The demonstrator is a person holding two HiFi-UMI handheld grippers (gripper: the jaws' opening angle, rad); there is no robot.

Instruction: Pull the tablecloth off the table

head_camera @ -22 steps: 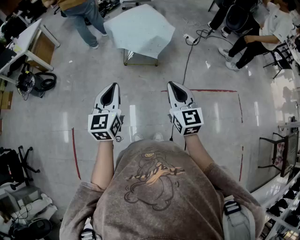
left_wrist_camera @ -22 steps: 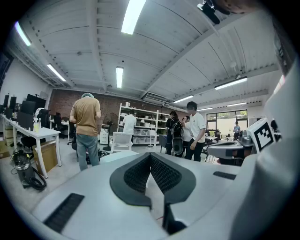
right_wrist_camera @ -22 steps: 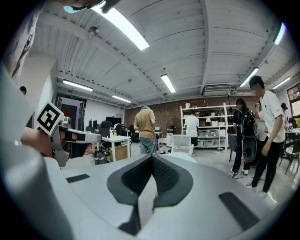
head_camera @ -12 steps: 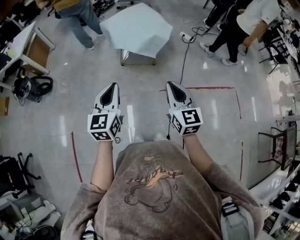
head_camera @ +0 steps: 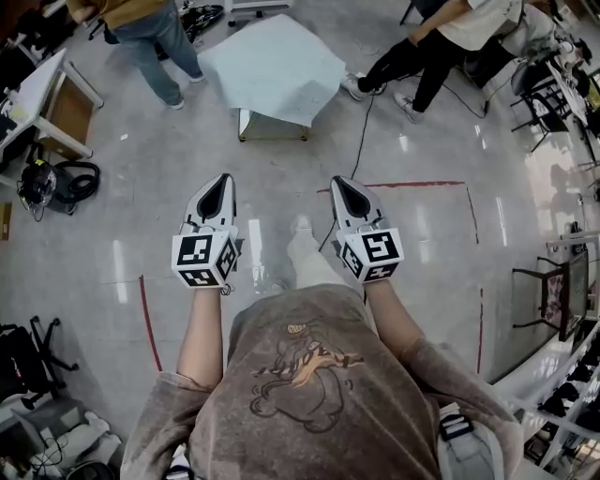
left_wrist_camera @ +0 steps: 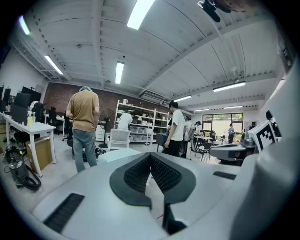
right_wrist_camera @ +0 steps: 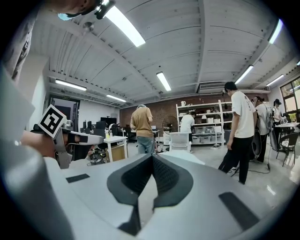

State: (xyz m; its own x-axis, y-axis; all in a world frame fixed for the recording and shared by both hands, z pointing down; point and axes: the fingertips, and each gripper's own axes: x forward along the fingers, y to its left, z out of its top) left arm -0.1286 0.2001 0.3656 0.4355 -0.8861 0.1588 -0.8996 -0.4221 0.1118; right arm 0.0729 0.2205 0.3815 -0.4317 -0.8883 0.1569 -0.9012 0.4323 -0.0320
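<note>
The person is holding the left gripper (head_camera: 221, 186) and the right gripper (head_camera: 344, 187) closed and empty, well apart from the pale tablecloth (head_camera: 277, 66) that is covering the small table (head_camera: 272, 132) ahead, so nothing is pulled yet.

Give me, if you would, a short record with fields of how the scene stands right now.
tablecloth: pale blue, draped over the small table, untouched
left gripper: shut, empty, held over the floor, well short of the table
right gripper: shut, empty, level with the left one
bystanders: person in tan top beside the table; person in white top further off on the other side
floor marks: red tape lines
task status: cloth not yet pulled
</note>
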